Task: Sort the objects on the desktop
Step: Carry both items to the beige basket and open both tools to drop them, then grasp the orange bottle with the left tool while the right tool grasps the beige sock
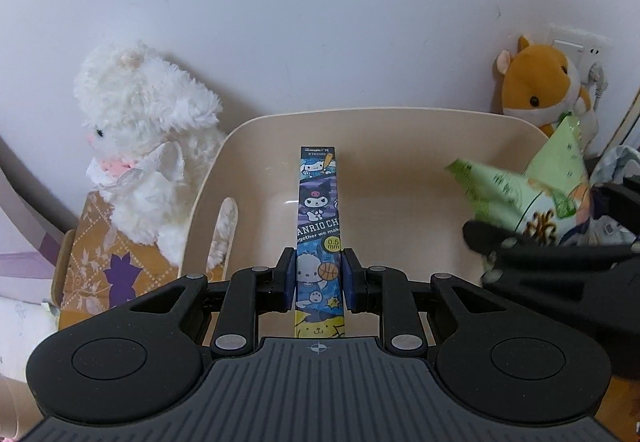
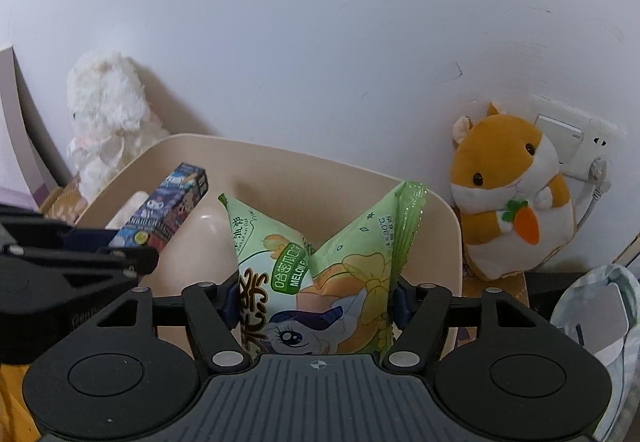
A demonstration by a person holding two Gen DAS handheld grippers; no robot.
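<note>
The left gripper (image 1: pixel 318 278) clamped a slim blue cartoon-printed cardboard pen box (image 1: pixel 319 226) above the cream plastic bin (image 1: pixel 360 114). The right gripper (image 2: pixel 314 302) held a puffy green snack packet (image 2: pixel 320 262) between its wide-set jaws over that bin.

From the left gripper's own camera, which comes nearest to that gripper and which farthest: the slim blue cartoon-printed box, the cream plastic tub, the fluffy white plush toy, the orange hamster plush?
1. Slim blue cartoon-printed box: between the left gripper pads.
2. Cream plastic tub: directly beneath and ahead.
3. Fluffy white plush toy: left, beside the tub.
4. Orange hamster plush: far right, against the wall.
</note>
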